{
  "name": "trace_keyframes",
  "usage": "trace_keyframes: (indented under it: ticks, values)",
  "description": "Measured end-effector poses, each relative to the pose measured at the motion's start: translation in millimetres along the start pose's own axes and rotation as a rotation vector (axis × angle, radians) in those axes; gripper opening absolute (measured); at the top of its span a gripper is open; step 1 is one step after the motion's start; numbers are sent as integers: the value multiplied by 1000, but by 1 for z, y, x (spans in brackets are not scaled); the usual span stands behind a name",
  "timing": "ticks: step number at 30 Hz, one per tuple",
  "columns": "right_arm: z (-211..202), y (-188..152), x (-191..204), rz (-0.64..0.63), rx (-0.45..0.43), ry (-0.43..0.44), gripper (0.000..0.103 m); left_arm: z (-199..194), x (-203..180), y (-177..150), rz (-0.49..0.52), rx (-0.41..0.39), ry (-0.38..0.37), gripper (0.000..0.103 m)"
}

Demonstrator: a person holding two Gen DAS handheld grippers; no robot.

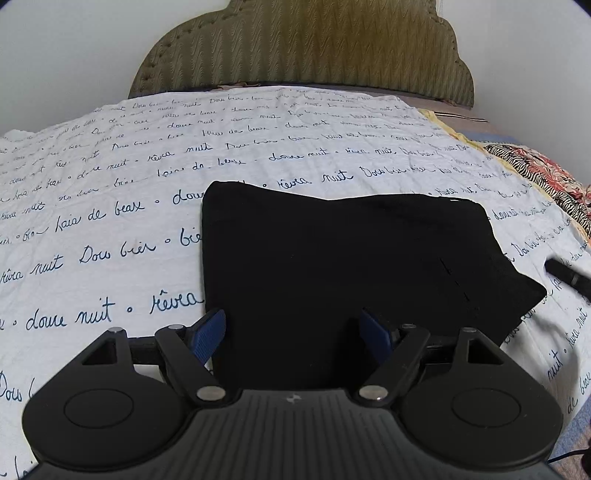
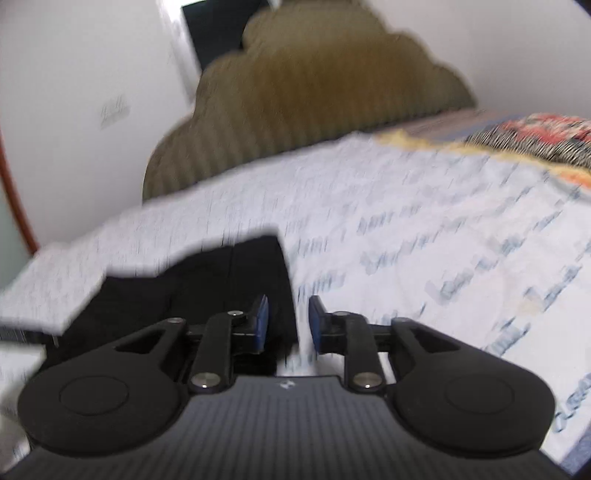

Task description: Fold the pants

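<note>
The black pants (image 1: 332, 269) lie folded into a flat, roughly square stack on the white bed sheet (image 1: 110, 206). My left gripper (image 1: 295, 336) is open with its blue pads wide apart over the near edge of the stack, holding nothing. In the blurred right wrist view, the pants (image 2: 207, 284) lie to the left. My right gripper (image 2: 287, 321) is partly open and empty at the right edge of the pants. Part of the right gripper (image 1: 569, 277) shows at the right edge of the left wrist view.
The sheet carries blue handwritten script. A padded olive headboard (image 1: 303, 44) stands against the white wall at the far end. A zebra and red patterned cloth (image 1: 535, 170) lies along the bed's right side. A dark doorway (image 2: 218, 29) shows behind the headboard.
</note>
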State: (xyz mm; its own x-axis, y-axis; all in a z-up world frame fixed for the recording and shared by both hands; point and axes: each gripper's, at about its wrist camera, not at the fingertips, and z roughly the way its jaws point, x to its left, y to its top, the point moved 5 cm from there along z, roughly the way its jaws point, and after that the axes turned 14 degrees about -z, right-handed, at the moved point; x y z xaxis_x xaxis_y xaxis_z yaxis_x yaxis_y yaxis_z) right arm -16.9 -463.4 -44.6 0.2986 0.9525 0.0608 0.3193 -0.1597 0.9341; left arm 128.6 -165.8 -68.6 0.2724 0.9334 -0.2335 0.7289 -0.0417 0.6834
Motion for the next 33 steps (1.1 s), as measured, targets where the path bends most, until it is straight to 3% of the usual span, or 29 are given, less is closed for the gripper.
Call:
trace_keyframes:
  ticks: [2,5,9,12,14,17,21,24,26,33]
  values:
    - [2,15,10,-26,-31,43,23,2,-4,3,4,-6,12,79]
    - [28,34,39,-140,-3,135,23,0,-9,6,27,-42,11,79]
    - [72,55,67,-354,49,125,23,5,-12,16,54,-91,26,79]
    - [115,53,72,-443,163,123,20,29,-2,12,22,28,55,79]
    - [141,44,67,-478,234,77,20,30,4,6,4,28,34,79]
    - [143,42,63,-460,230,80,20,26,7,15,11,-1,42,80]
    - [116,50,67,-432,137,84,21,37,8,49,-43,-21,16,80]
    - [120,41,69,-451,169,80,26,65,13,65,-81,6,35,82]
    - [129,31,66,-442,201,85,28,79,19,64,-95,26,73,82]
    - [134,21,56,-375,170,79,39,83,29,51,-123,12,53,87]
